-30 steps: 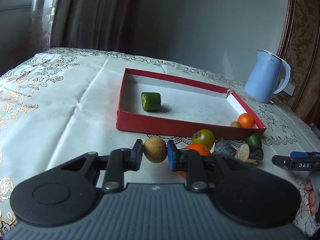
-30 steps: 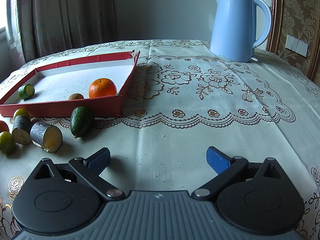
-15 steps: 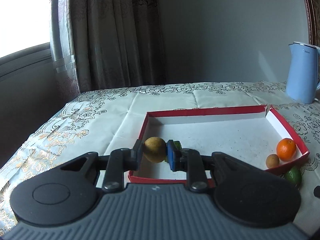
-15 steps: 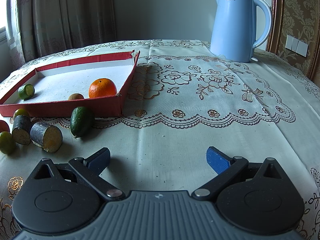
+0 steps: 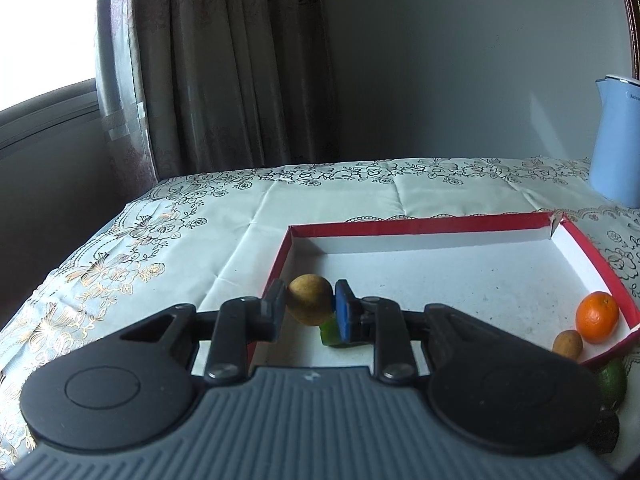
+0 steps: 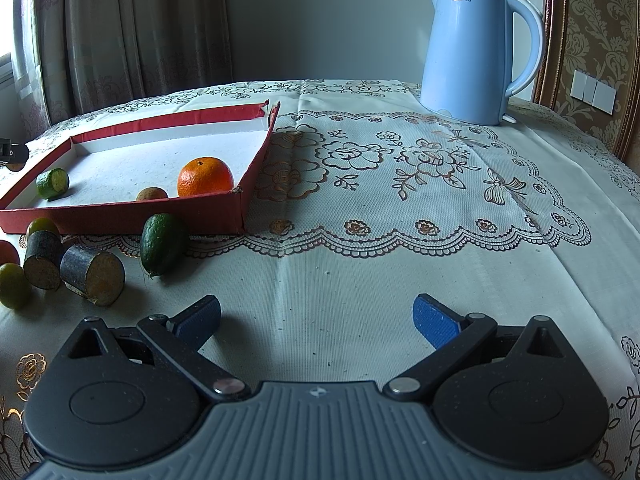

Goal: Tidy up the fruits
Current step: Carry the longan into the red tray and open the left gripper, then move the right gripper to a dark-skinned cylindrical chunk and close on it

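My left gripper (image 5: 310,308) is shut on a round brown fruit (image 5: 310,299) and holds it above the near left corner of the red tray (image 5: 420,225). A cut green fruit (image 5: 330,332) lies in the tray just below it, partly hidden. An orange (image 5: 597,317) and a small brown fruit (image 5: 567,344) lie in the tray's right corner. My right gripper (image 6: 316,320) is open and empty over the tablecloth. In its view the tray (image 6: 120,220) holds the orange (image 6: 205,176), the small brown fruit (image 6: 151,194) and the cut green fruit (image 6: 52,183).
In front of the tray lie a dark green fruit (image 6: 162,244), two dark cut stalk pieces (image 6: 93,274), small green fruits (image 6: 14,285) and a red-orange fruit (image 6: 8,252). A blue kettle (image 6: 476,54) stands at the back right. A curtain (image 5: 224,68) hangs behind the table.
My left gripper has lifted the brown fruit from the table in front of the tray and carried it over the tray's near left corner. The right gripper has not moved.
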`<control>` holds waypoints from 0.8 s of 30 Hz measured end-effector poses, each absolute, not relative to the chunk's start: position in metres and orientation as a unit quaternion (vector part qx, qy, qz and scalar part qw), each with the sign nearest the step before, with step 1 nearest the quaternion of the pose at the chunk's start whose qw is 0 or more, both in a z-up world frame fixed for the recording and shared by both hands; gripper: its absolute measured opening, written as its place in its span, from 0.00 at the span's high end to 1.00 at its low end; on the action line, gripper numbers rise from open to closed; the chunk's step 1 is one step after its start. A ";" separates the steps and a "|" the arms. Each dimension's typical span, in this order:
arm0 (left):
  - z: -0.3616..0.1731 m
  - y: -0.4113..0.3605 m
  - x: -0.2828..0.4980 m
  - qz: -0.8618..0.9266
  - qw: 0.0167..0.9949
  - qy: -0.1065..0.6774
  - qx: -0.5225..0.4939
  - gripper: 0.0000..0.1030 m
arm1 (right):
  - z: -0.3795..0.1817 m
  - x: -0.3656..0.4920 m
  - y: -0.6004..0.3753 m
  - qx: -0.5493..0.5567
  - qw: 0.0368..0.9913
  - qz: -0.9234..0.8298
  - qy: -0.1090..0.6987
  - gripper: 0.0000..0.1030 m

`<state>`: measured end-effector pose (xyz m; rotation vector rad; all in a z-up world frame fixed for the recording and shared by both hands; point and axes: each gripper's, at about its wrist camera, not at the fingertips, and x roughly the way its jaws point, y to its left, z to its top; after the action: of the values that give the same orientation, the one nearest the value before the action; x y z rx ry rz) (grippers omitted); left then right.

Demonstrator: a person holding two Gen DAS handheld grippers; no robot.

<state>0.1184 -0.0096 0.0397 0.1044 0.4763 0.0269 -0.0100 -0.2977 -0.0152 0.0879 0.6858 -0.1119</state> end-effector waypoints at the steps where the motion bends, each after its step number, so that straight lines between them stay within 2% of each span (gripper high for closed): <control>1: 0.039 -0.009 0.118 0.015 0.971 0.234 0.052 0.76 | -0.015 -0.010 -0.298 0.043 0.939 -0.055 0.336 0.00; 3: 0.038 -0.008 0.114 0.021 0.971 0.232 0.054 0.61 | -0.015 -0.010 -0.298 0.043 0.939 -0.055 0.336 0.00; 5: 0.040 -0.004 0.106 0.020 0.973 0.224 0.048 0.12 | -0.015 -0.010 -0.298 0.043 0.939 -0.055 0.336 0.00; 7: 0.044 0.002 0.091 0.024 0.979 0.199 0.050 0.00 | -0.015 -0.010 -0.297 0.043 0.939 -0.055 0.336 0.00; 15: 0.039 0.070 0.044 0.083 0.980 0.178 -0.005 0.00 | -0.015 -0.010 -0.298 0.043 0.939 -0.055 0.336 0.00; 21: 0.014 0.107 0.045 0.139 0.966 0.217 -0.031 0.00 | -0.014 -0.011 -0.297 0.042 0.941 -0.052 0.333 0.00; 24: 0.013 0.112 0.046 0.138 0.963 0.227 -0.042 0.00 | -0.009 -0.023 -0.285 0.023 0.954 -0.028 0.298 0.00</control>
<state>0.0465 0.1119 0.0131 -0.0851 0.4588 0.2796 -0.0230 -0.2846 -0.0088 0.0477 0.6062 -0.0578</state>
